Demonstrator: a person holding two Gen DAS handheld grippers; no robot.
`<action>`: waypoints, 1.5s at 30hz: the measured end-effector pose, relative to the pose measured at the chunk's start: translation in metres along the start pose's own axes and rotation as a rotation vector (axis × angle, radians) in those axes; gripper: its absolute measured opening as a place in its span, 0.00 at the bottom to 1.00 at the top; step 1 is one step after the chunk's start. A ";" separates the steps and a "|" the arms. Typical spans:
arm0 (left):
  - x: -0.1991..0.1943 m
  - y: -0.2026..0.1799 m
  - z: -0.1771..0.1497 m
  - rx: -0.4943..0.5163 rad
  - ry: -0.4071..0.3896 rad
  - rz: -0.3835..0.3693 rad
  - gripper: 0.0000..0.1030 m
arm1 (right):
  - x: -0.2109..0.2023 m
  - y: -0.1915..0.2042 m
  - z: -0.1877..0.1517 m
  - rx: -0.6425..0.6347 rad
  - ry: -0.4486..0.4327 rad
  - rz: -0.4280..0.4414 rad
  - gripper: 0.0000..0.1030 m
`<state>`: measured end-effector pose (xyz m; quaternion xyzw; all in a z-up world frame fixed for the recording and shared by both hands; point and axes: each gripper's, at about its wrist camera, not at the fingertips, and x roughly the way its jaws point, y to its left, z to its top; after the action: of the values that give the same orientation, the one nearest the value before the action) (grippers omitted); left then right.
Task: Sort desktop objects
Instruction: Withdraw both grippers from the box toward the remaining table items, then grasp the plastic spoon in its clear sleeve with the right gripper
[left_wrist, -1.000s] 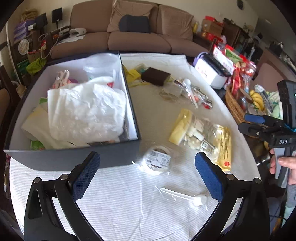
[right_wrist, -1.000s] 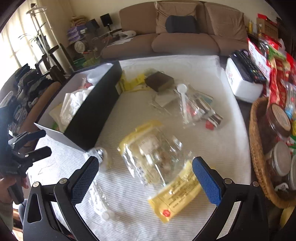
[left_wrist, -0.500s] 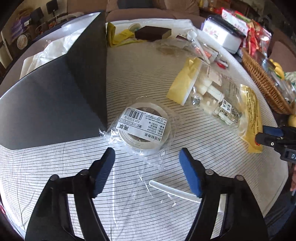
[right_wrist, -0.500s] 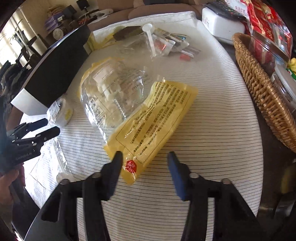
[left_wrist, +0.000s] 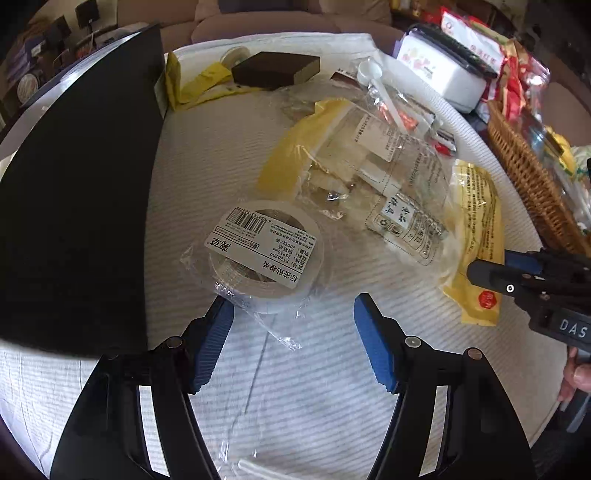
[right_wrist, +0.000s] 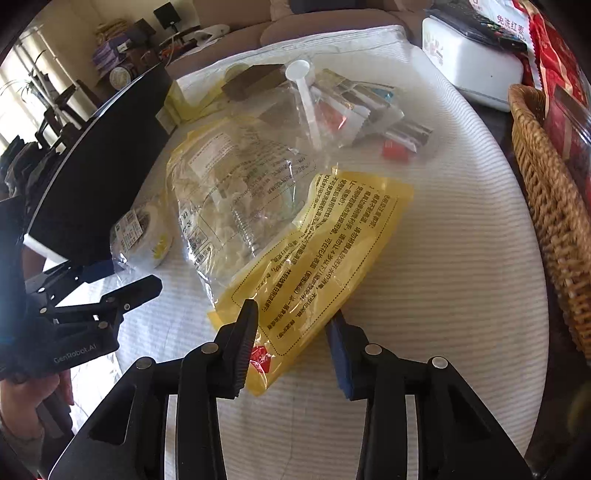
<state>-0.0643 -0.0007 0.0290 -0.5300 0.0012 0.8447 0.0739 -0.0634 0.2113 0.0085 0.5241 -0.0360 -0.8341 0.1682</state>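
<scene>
Two hand-held grippers lowered over clutter on a white-covered table.

A wrapped roll of tape (left_wrist: 264, 251) lies on the table (left_wrist: 332, 387) just beside a black box (left_wrist: 74, 184); the left gripper (left_wrist: 293, 332) sits just short of it, jaws apart and recently narrowing, one tip at the wrapper's edge; a clear and yellow plastic bag (right_wrist: 314, 251) lies to the roll's right; the right gripper (right_wrist: 291, 343) straddles its yellow corner, jaws closing in, though I cannot tell if the pads press it; a wicker basket (right_wrist: 546, 206) stands further right.
</scene>
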 end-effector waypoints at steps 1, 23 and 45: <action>0.004 -0.001 0.009 0.000 0.000 0.006 0.62 | 0.003 -0.001 0.006 0.001 -0.006 -0.005 0.37; -0.105 0.023 -0.072 0.019 -0.115 -0.165 0.93 | -0.057 0.065 -0.048 -0.266 -0.043 0.188 0.81; -0.109 0.065 -0.109 -0.132 -0.101 -0.229 0.94 | -0.028 0.141 -0.051 -0.436 -0.012 0.140 0.09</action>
<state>0.0711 -0.0873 0.0739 -0.4873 -0.1186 0.8546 0.1347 0.0269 0.0937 0.0436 0.4667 0.1077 -0.8115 0.3348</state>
